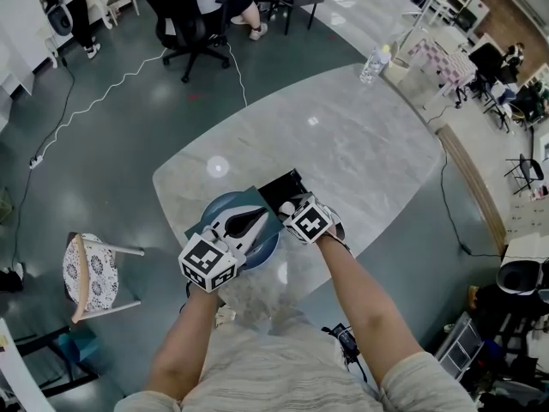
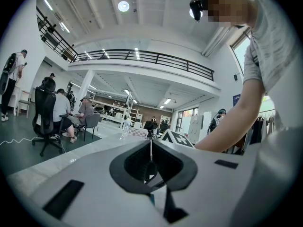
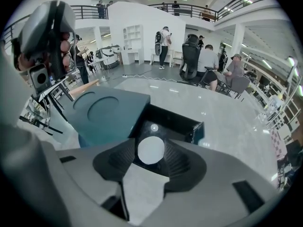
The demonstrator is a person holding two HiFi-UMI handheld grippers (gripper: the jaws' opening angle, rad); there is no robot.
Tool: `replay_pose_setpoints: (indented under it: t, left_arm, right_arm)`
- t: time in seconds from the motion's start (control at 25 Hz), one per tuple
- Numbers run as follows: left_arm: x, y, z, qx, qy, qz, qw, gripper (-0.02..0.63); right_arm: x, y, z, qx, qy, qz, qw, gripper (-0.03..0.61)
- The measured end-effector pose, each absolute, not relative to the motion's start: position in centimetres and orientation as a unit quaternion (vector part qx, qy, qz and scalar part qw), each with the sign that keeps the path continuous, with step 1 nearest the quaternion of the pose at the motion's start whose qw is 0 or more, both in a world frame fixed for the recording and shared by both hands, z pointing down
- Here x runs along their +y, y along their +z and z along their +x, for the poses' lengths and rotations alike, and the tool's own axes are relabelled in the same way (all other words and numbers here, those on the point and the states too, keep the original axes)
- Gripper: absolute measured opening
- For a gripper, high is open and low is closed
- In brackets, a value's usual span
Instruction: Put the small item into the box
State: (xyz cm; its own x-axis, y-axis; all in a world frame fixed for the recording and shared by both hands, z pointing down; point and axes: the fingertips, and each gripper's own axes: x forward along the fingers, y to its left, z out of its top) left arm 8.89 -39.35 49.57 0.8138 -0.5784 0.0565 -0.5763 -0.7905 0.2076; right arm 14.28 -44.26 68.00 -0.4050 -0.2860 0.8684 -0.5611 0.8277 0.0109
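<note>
A small white ball (image 3: 151, 150) sits between the fingers of my right gripper (image 3: 151, 151), right over the open black box (image 3: 199, 131). The pads stand just off its sides, so the gripper is open. In the head view the ball (image 1: 287, 207) shows at the right gripper (image 1: 292, 209), at the box's (image 1: 283, 185) near edge. The box's teal lid (image 3: 106, 110) lies to the left. My left gripper (image 1: 264, 215) rests over that lid (image 1: 196, 227). In the left gripper view its jaws (image 2: 151, 155) meet in a thin line, with a teal sliver below.
The box stands near the front edge of a grey marble table (image 1: 343, 144). A water bottle (image 1: 374, 63) stands at the far right corner. A black office chair (image 1: 184, 24) is beyond the table and a patterned chair (image 1: 90, 269) to the left.
</note>
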Motion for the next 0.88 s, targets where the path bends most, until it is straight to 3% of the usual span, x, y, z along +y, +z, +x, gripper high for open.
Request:
replay_pose_setpoints:
  t: [0.56,0.88]
  left_arm:
    - [-38.8,48.6,9.0,-0.294,-0.01,0.95,0.099,0.021]
    - [-37.8,48.0,9.1,-0.283,-0.014,0.954,0.099,0.021]
  right_arm:
    - [-43.5,64.7,15.4,-0.839,0.156,0.314,0.417,0.228]
    - [-42.2,59.6,16.0,-0.855,0.185,0.388,0.291,0.227]
